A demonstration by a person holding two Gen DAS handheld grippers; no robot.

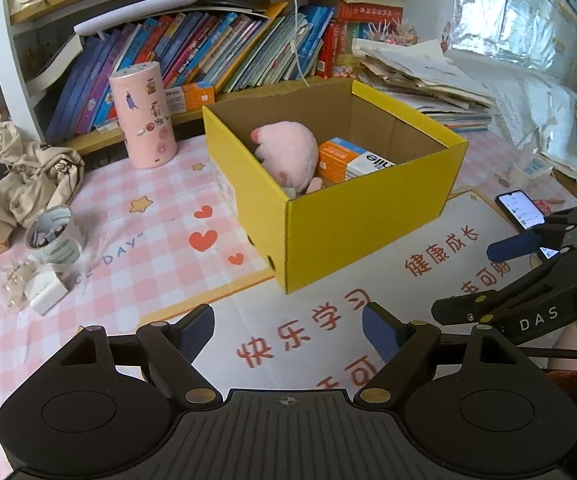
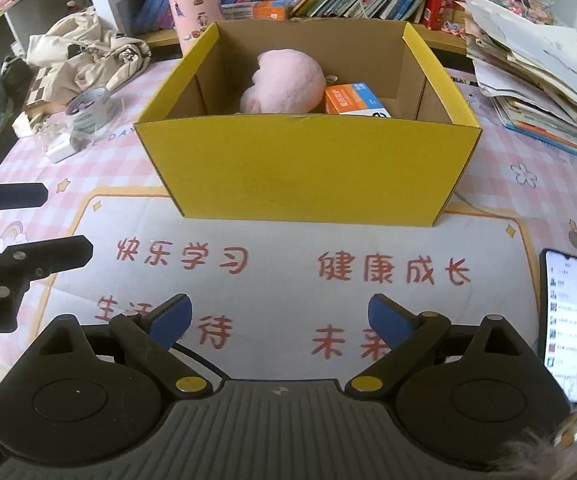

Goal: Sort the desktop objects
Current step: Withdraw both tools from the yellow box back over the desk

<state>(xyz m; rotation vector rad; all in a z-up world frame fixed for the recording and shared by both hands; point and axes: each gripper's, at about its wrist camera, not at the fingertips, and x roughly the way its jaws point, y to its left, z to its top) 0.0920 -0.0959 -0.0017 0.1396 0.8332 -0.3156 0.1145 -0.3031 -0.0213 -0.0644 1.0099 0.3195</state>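
Tabletop (image 2: 528, 152): it is covered with a pink checked cloth and a white mat with red characters; I keep both tools low over this mat, in front of the box.
Yellow box (image 2: 308, 168): it stands open in the middle, its top free, so I judge it is the place where the sorted things go.
Pink plush toy (image 2: 284, 82): it lies inside the box, at the left part.
Orange and white carton (image 2: 354, 100): it is also inside, touching the plush toy on its right.
Pink cylinder (image 1: 142, 116): it stands upright beside the box, on its left, not yet sorted.
Tape roll (image 1: 54, 236): it rests on the cloth, well apart from the box, near a small white block (image 1: 46, 290).
Phone (image 2: 566, 320): it lies flat at the right edge, screen lit.
Left tool (image 1: 288, 332): fingers spread wide, nothing between them.
Right tool (image 2: 280, 318): also spread wide and empty; I think it waits for a next thing.
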